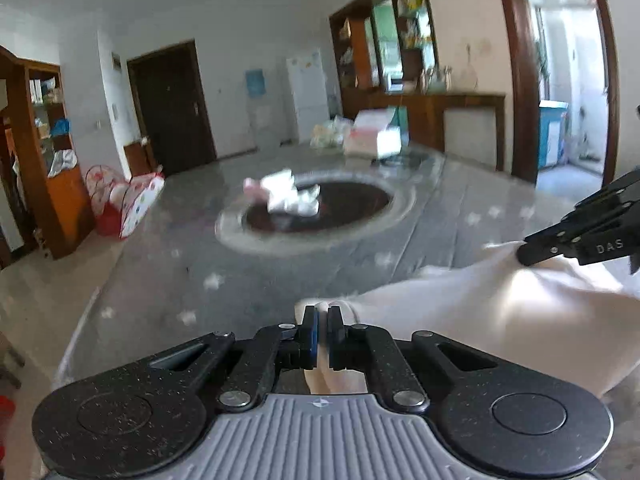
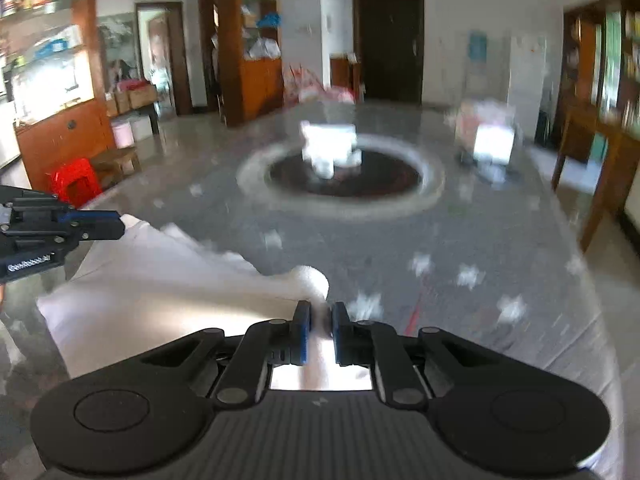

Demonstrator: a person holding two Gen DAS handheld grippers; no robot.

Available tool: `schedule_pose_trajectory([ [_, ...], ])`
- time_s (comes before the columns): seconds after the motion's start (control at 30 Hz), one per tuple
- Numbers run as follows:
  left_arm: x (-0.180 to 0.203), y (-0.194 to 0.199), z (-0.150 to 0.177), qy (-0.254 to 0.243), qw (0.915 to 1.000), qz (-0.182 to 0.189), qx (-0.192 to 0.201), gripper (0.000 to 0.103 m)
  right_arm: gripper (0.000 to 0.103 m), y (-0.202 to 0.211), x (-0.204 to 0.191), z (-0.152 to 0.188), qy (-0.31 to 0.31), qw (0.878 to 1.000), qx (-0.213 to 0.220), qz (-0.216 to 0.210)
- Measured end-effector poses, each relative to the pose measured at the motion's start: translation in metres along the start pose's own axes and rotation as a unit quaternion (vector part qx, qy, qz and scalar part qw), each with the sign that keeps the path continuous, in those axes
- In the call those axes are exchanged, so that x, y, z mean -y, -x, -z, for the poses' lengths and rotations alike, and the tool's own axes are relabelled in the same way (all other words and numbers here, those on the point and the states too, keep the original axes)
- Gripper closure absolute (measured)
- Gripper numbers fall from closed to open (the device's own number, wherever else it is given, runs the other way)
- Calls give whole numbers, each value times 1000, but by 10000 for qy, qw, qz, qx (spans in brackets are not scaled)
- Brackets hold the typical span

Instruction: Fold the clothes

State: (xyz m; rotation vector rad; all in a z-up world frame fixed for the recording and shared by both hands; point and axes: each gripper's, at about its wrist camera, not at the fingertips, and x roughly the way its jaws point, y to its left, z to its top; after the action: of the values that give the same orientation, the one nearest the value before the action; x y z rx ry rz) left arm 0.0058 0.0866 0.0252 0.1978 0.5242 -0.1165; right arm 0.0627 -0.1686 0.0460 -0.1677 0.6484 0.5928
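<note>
Tissue pack (image 1: 290, 196) beyond white garment (image 1: 460, 312); both claws grip it.

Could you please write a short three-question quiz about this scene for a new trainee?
1. True or false: both grippers grip the same white garment.
2. Multiple choice: where does the garment lie? A) on a red stool B) on the near edge of the grey table C) inside a cupboard.
3. Fill the gap: the small pile of white items at the table's middle rests on a dark ____ inset.

Key
1. True. The left gripper and the right gripper each have their fingers closed on its edge.
2. B.
3. Round.
</note>
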Motion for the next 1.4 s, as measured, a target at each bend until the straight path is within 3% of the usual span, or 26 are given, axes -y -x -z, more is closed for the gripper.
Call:
schedule_pose_trajectory([
  [0.13,-2,-11,6,-85,9997,-90,-210,94,85,-20,4,6,-140,9998,-126,114],
  [0.23,-7,-11,3,48,9997,-20,-244,91,85,-8,-2,-2,-53,10000,-26,71],
  [0.4,-7,-9,-1,84,9998,52,-188,91,85,-9,-26,-16,133,9991,-19,-395],
  [0.53,-6,-11,0,50,9997,61,-221,91,86,-36,-43,-26,163,9978,-165,-628],
  [0.67,-11,-13,0,175,9995,88,-231,89,86,-71,-52,-28,173,9976,-454,-499],
  [0.73,-13,-9,-3,234,9995,104,-187,88,86,-76,-52,-29,142,9978,-396,-518],
  [0.97,-1,9,-24,319,9978,580,106,88,86,-50,-22,-38,-225,9983,-209,-490],
  [1.17,22,-13,-35,396,9909,1282,-133,88,86,-18,-9,-20,-40,9985,-350,-407],
  [1.4,29,-50,-27,537,9890,1221,-637,88,87,-22,9,1,-118,9982,-558,-206],
])
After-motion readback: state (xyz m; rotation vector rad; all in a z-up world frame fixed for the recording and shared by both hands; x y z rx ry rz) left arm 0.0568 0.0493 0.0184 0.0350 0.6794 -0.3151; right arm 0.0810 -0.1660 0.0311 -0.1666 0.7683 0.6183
